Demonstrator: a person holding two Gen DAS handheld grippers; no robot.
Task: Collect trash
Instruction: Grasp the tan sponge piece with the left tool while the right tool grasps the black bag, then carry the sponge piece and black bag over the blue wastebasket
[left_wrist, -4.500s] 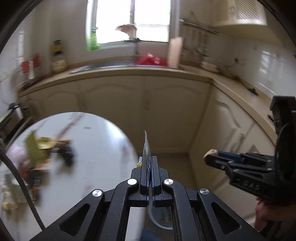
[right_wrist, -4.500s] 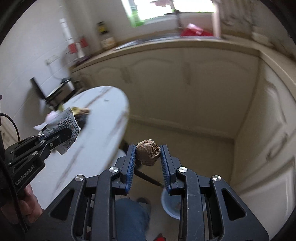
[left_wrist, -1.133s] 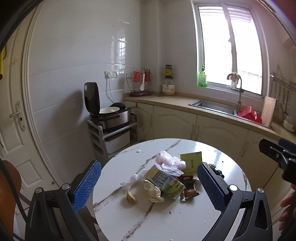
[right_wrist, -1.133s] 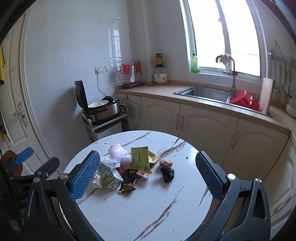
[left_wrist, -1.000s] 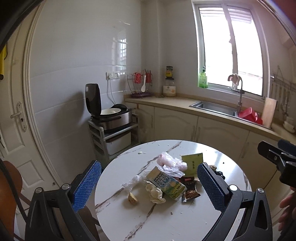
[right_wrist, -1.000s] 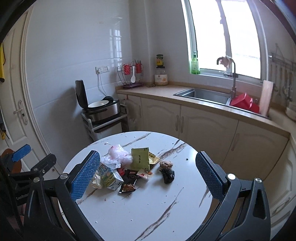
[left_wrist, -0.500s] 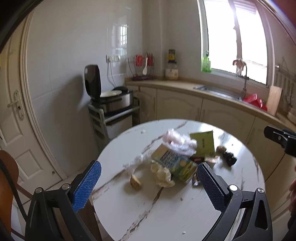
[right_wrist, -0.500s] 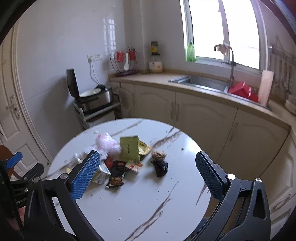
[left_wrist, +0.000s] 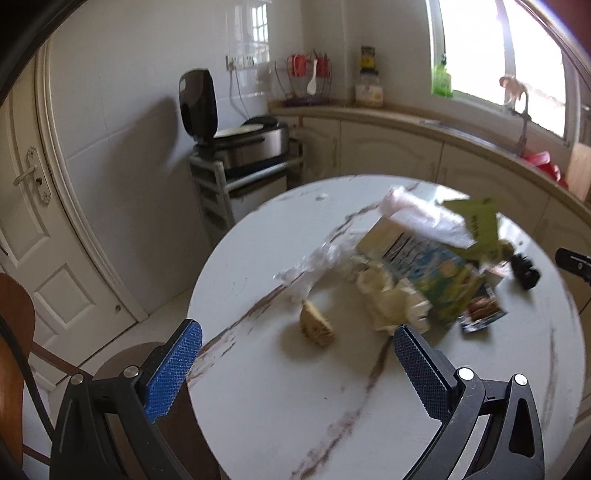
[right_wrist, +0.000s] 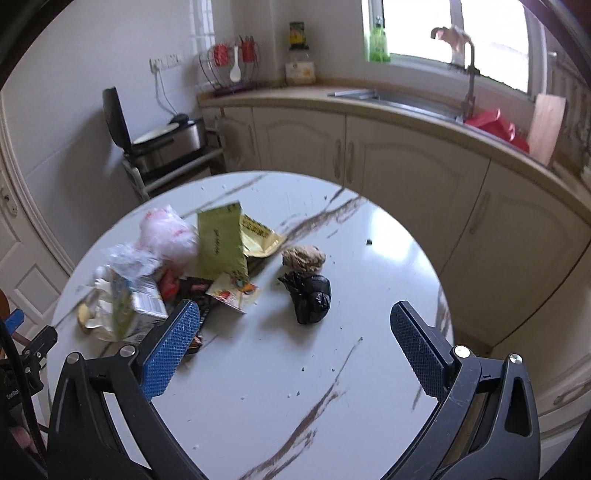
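Both my grippers have dropped closer to the counter (right_wrist: 369, 229), jaws spread, holding nothing. From the black bag (right_wrist: 308, 297), my right gripper (right_wrist: 295, 347) sits nearest, straight behind; my left gripper (left_wrist: 295, 365) faces the yellow scrap (left_wrist: 316, 325).

Landmark: trash pile (right_wrist: 177, 266) on round table (right_wrist: 280, 387).

Near side of pile: bare marble w/ only crumbs, wide enough for right gripper (right_wrist: 295, 343), jaws spread wide, nothing between them.

Right of pile: black wad (right_wrist: 308, 297) & brown lump (right_wrist: 303, 257) stand just apart from it, touching each other; beyond them tabletop bare to the rim.

Left of pile: yellowish chunk (left_wrist: 317, 325) lies alone, open marble around it, left gripper (left_wrist: 295, 365) spread wide before it. Crumpled white paper (left_wrist: 391, 302) & carton (left_wrist: 424, 273) crowd just right of chunk.

Beyond pile: bare strip, then cabinets (right_wrist: 406, 166).
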